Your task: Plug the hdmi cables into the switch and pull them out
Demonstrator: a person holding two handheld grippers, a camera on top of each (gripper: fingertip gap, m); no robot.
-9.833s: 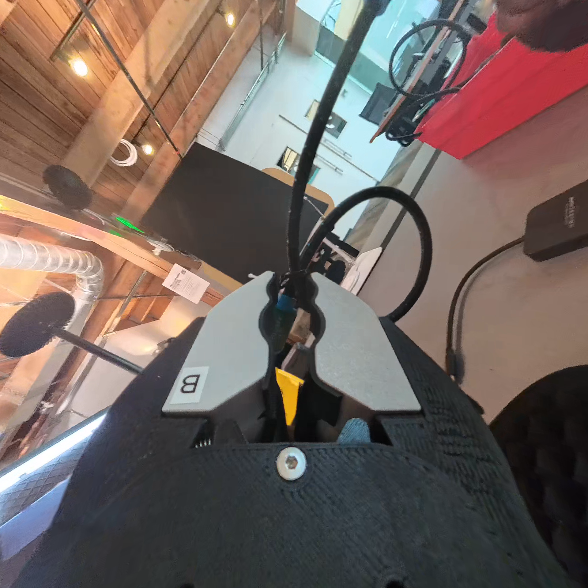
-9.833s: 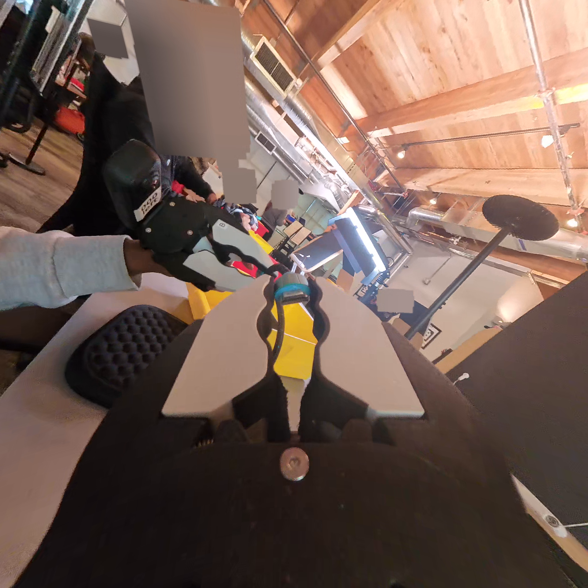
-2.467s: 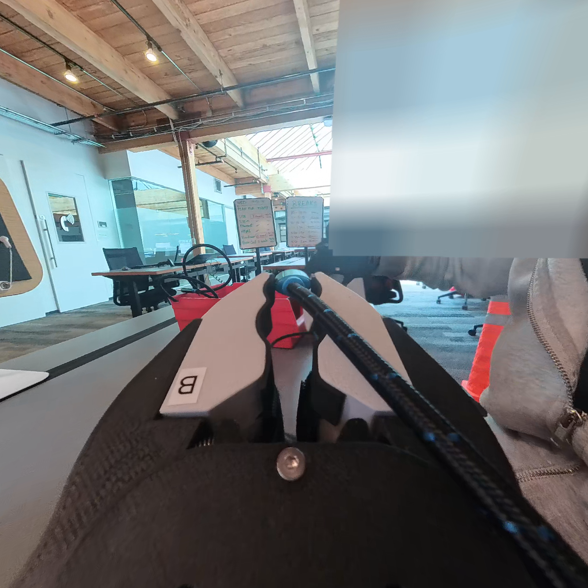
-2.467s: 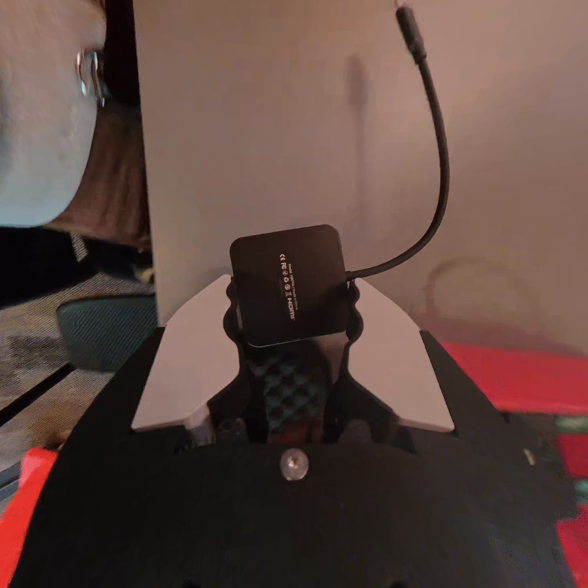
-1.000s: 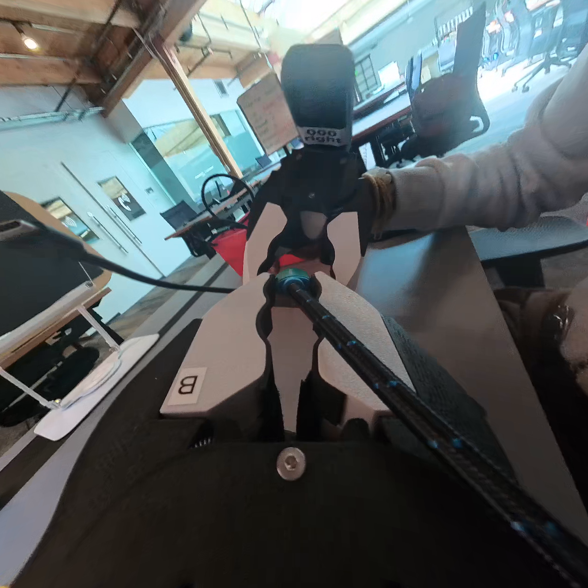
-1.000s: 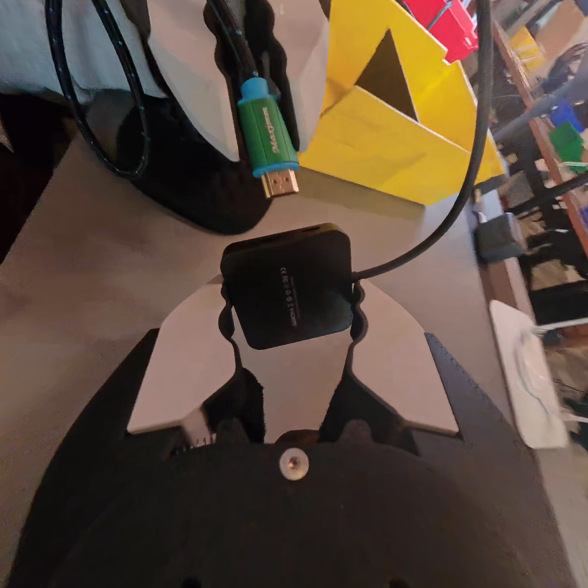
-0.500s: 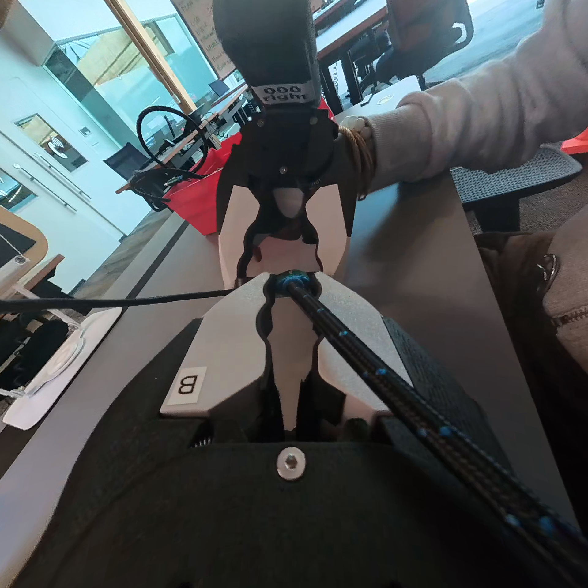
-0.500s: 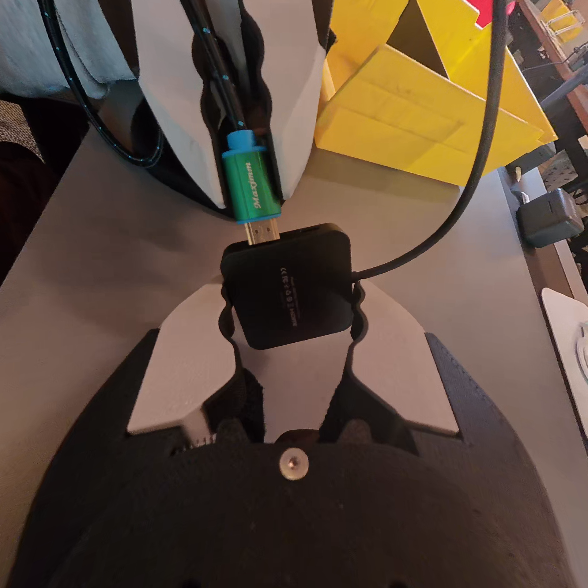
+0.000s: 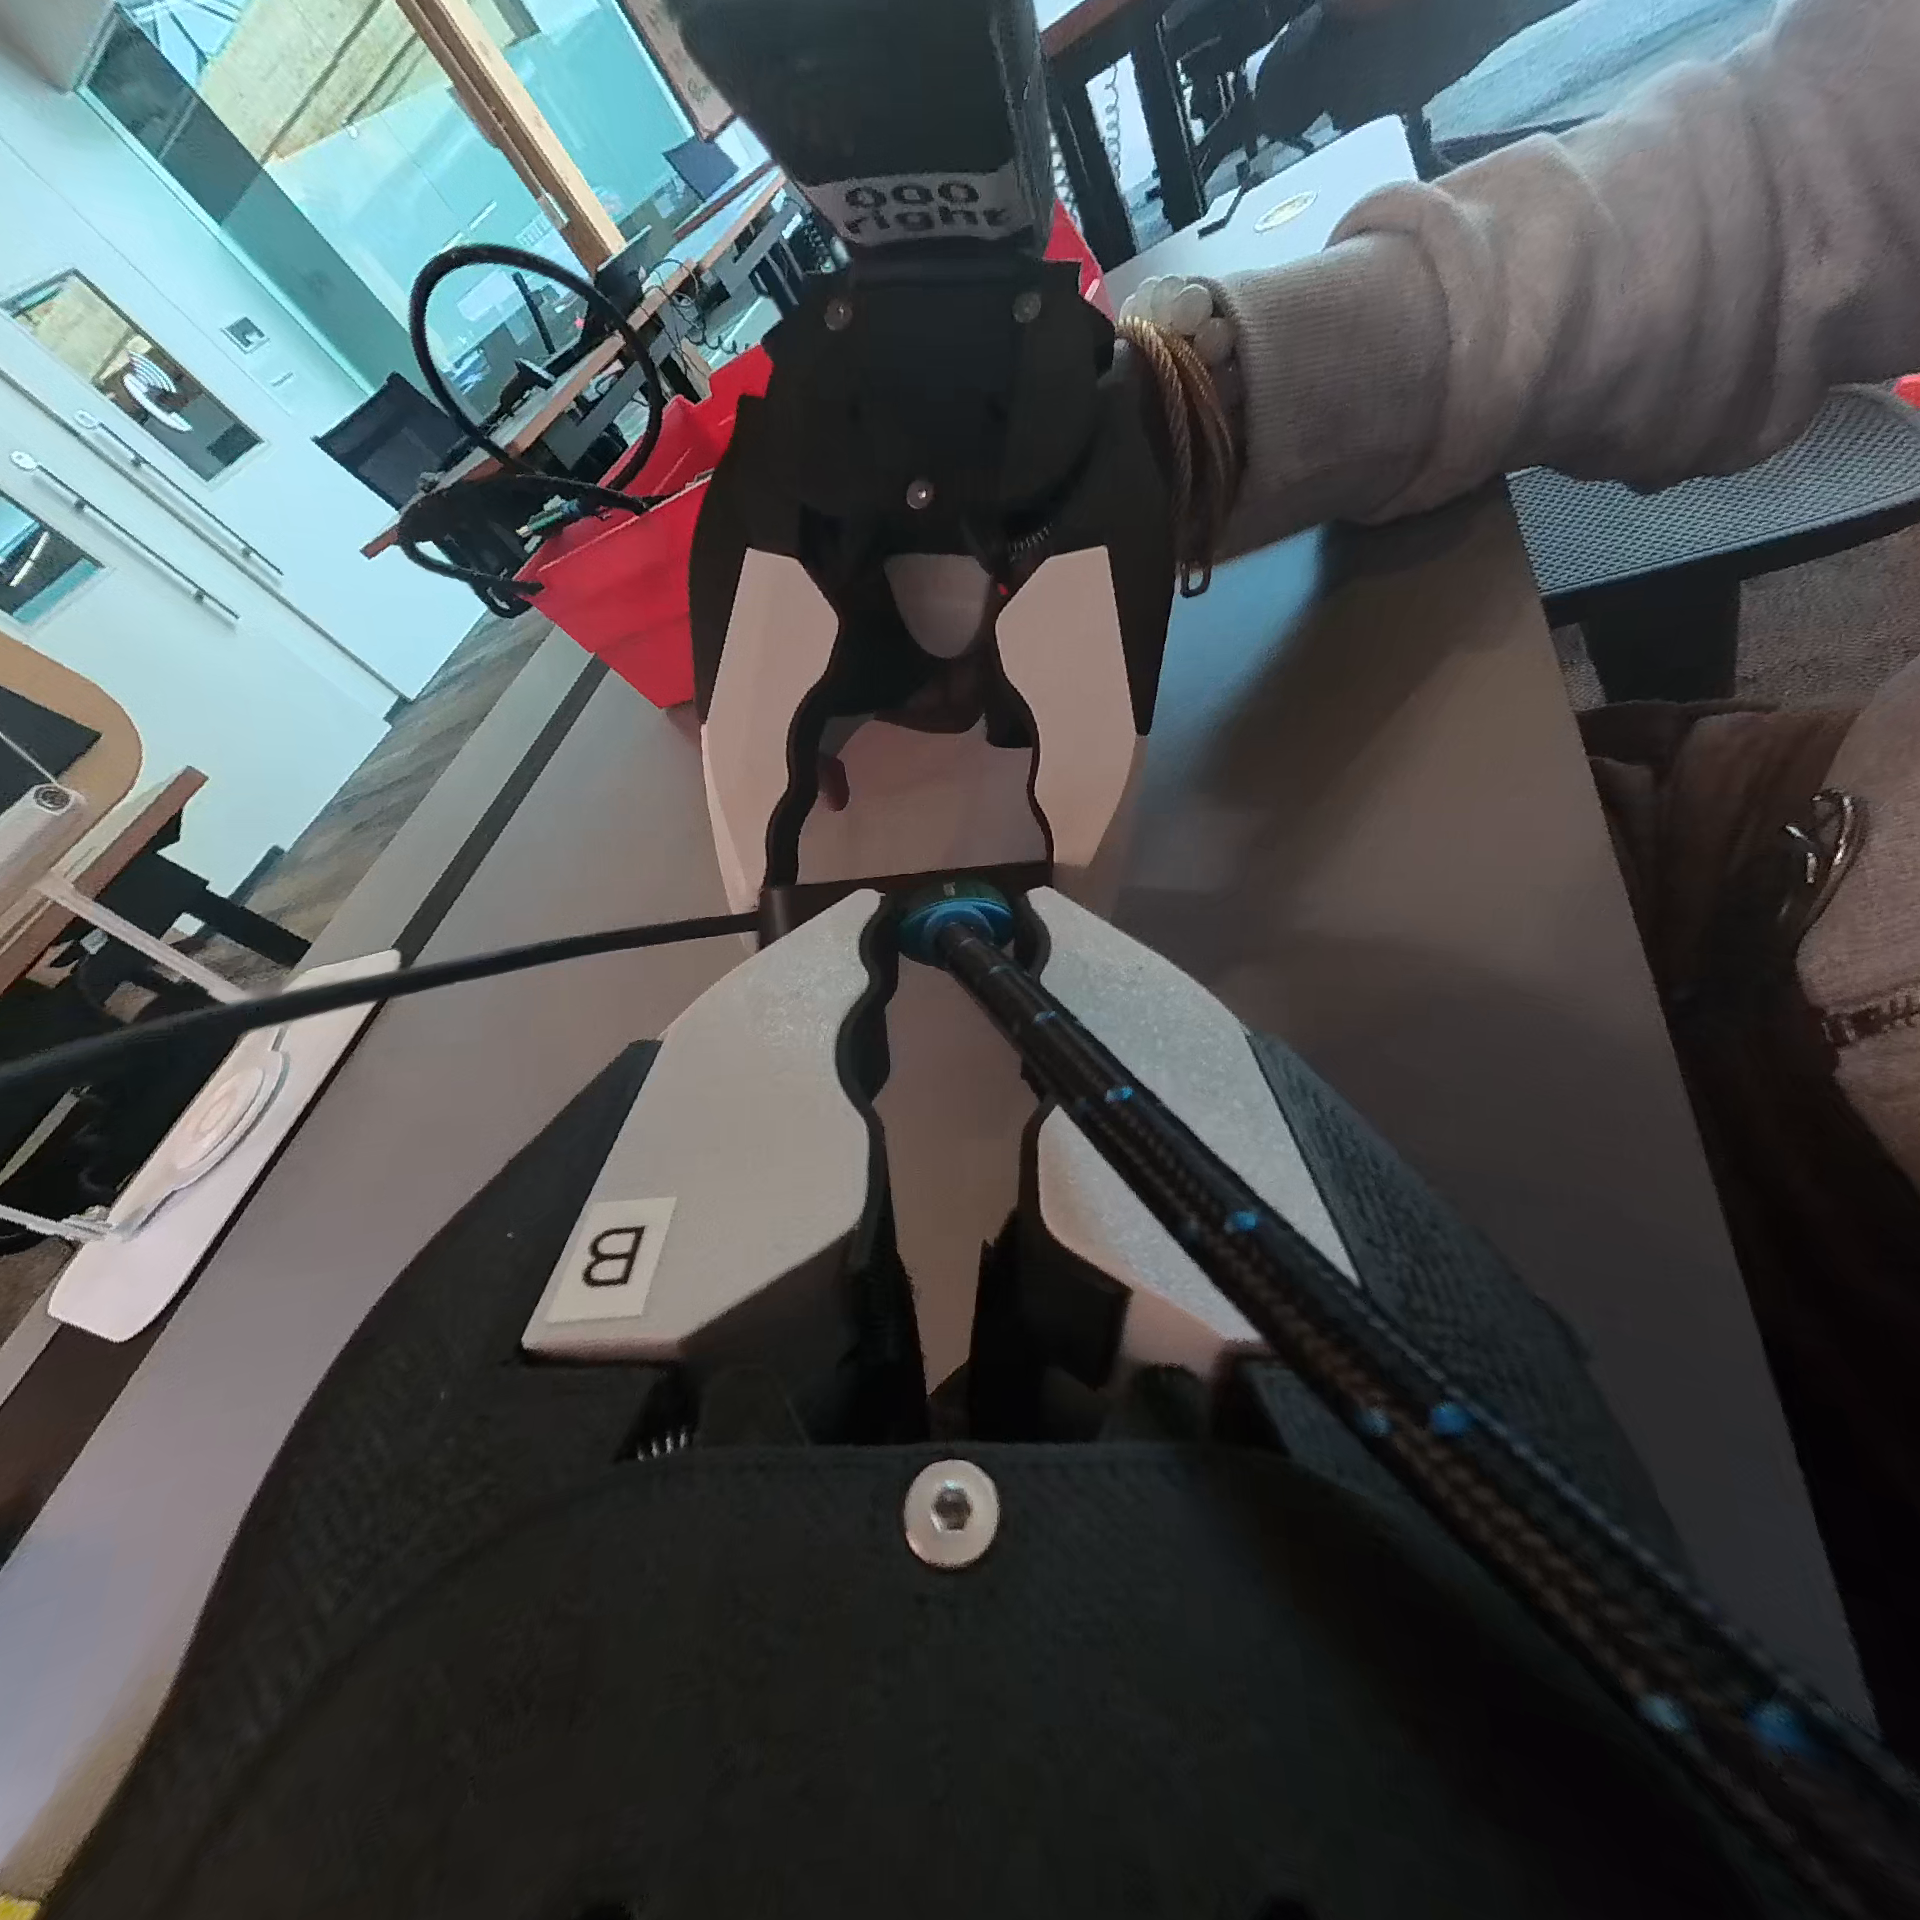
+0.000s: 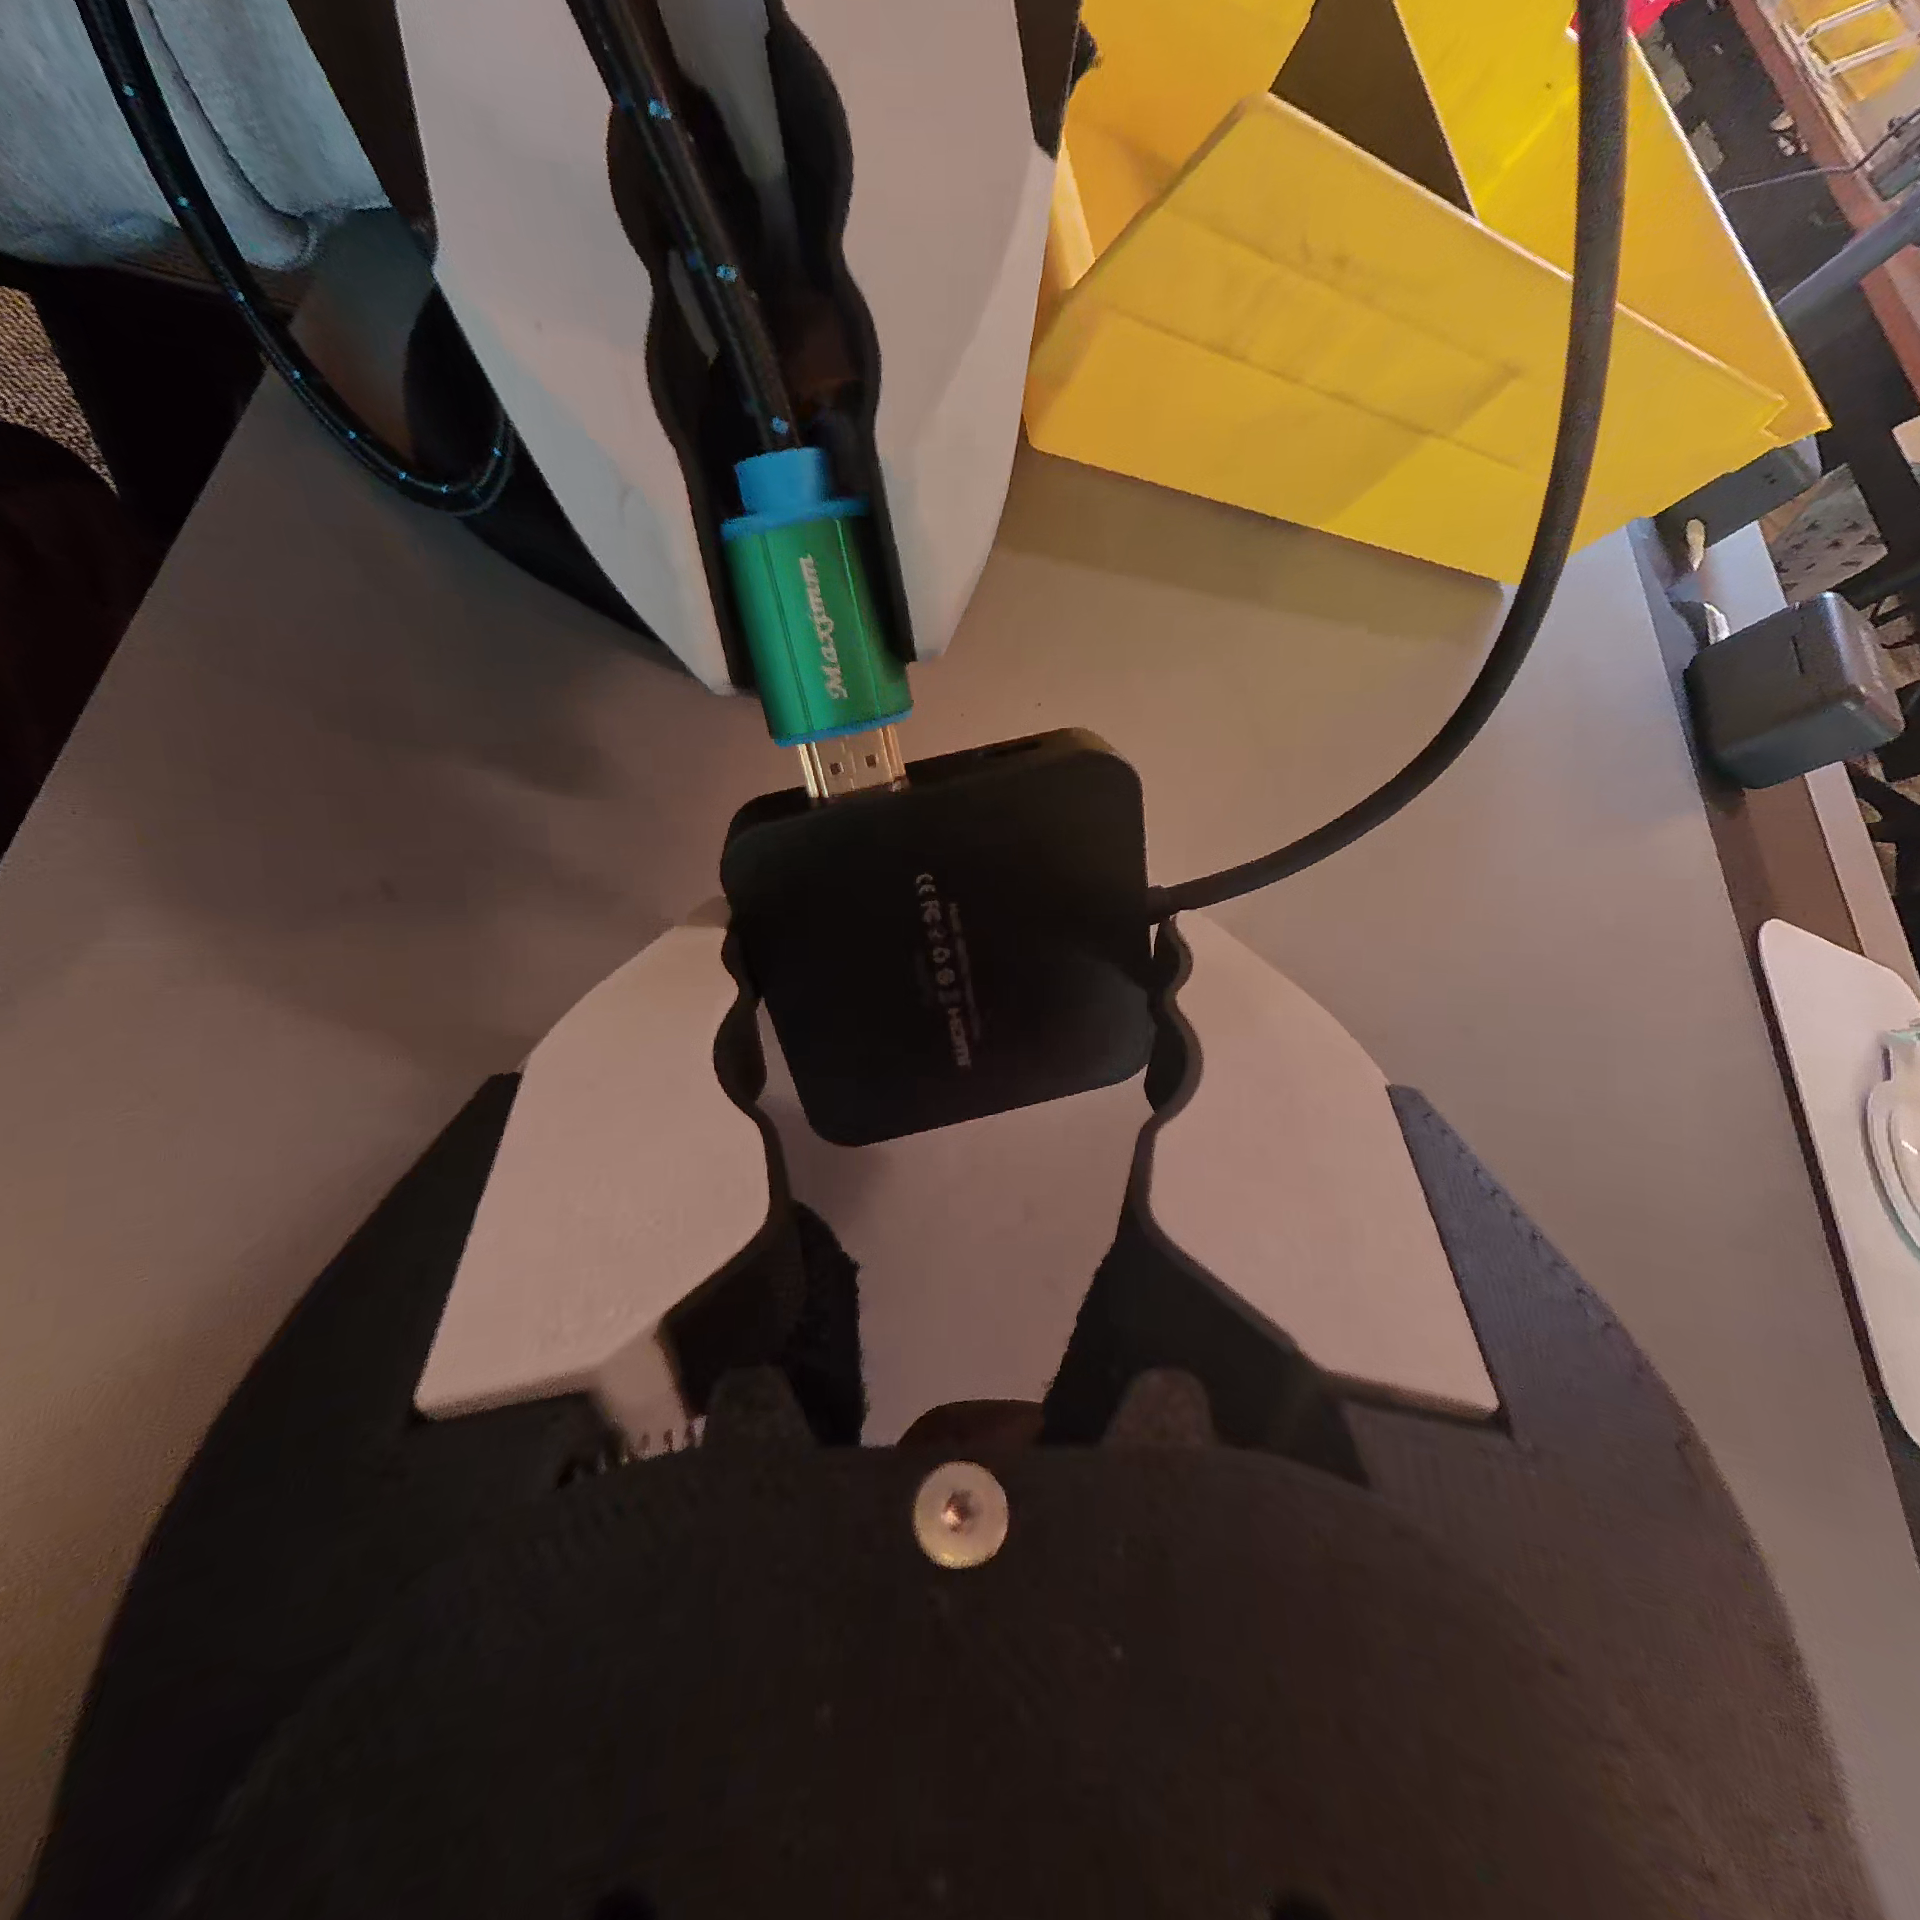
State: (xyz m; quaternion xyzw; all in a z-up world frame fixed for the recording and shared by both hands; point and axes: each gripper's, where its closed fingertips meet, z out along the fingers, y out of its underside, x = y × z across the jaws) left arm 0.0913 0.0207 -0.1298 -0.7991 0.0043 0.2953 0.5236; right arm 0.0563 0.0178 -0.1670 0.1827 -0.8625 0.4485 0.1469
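Note:
In the right wrist view my right gripper (image 10: 940,935) is shut on the sides of a flat black HDMI switch (image 10: 935,987) and holds it above the grey table (image 10: 312,831). My left gripper (image 10: 831,634) faces it and is shut on a green HDMI plug (image 10: 821,634) with a blue collar. The plug's gold tip (image 10: 852,774) sits at a port in the switch's far edge, partly in. In the left wrist view my left gripper (image 9: 951,914) holds the plug's blue back end (image 9: 951,927), with the braided cable (image 9: 1247,1236) trailing to the lower right. The right gripper (image 9: 909,852) is straight ahead.
A yellow bin (image 10: 1351,364) stands behind the switch, and a red bin (image 9: 623,592) stands behind the right gripper. The switch's own black cable (image 10: 1538,623) arcs up to the right. A dark power adapter (image 10: 1797,696) and a white pad (image 10: 1849,1122) lie at the table's right edge.
My left gripper has brought the green plug closer to the switch. A second ago the tip hung apart from it; now it is in the port mouth. The right gripper keeps its hold.

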